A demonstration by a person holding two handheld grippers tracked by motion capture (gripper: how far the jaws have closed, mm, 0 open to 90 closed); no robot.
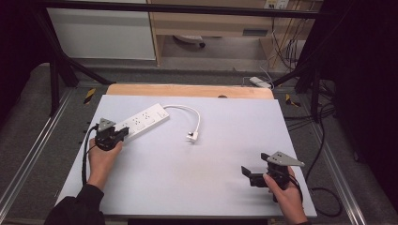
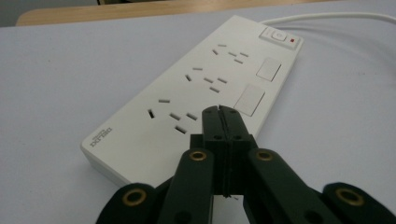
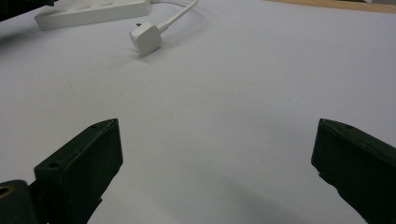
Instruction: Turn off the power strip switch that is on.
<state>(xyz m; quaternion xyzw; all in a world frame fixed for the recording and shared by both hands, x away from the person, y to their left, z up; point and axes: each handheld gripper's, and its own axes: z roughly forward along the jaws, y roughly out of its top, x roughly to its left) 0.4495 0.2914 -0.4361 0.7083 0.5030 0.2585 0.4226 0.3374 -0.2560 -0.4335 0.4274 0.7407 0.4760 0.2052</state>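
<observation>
Plug [image 3: 145,38] prongs barely visible; power strip [image 3: 88,13] cut off by frame

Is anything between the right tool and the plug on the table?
Nothing visible: bare table lies between the open right tool and the plug, whose cord runs away toward the power strip.

A small grey brand mark sits on the power strip [image 2: 187,98], at its corner left of the tool [image 2: 220,111]; too blurred to read.
</observation>
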